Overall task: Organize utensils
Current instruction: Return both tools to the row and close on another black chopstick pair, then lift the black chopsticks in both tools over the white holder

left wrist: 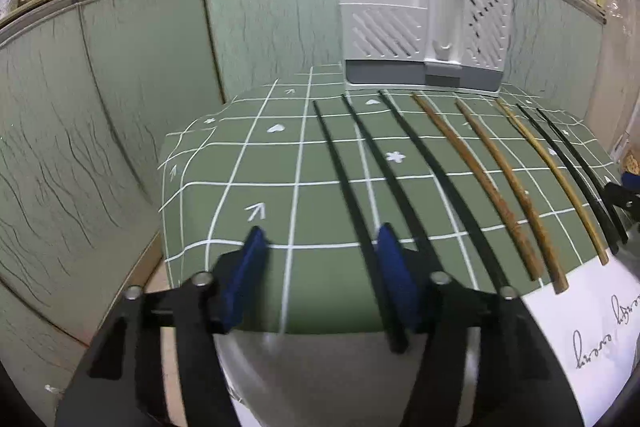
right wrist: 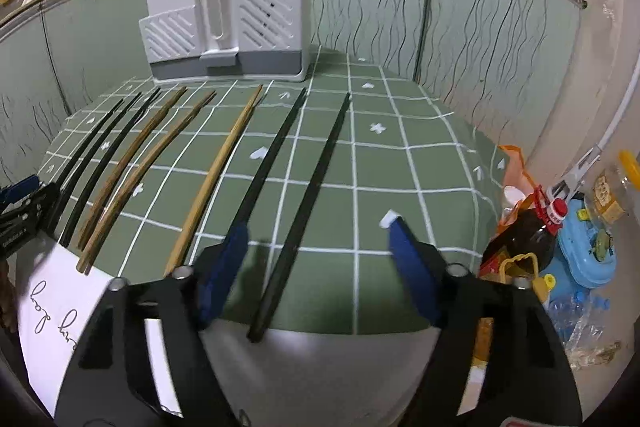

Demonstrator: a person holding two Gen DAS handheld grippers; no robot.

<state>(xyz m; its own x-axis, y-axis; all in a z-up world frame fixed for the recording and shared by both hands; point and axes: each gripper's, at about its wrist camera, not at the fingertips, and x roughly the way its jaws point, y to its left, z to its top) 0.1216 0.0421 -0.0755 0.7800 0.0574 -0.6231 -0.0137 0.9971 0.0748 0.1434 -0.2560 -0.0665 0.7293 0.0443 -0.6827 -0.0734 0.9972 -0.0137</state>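
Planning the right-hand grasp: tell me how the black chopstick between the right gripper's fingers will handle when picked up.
The black chopstick looks thin and straight, so probably stiff and light. Its glossy finish may slip between the right gripper pads. Lying flat on the green cloth, it leaves little edge to catch, and might roll.

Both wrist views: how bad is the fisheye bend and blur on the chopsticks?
Left wrist view: the straight black chopsticks and brown wooden chopsticks bow outward toward the right edge; the nearest ends are soft. Right wrist view: the same bowing toward the left edge, the white slotted utensil holder leans, and the corners are vignetted black.
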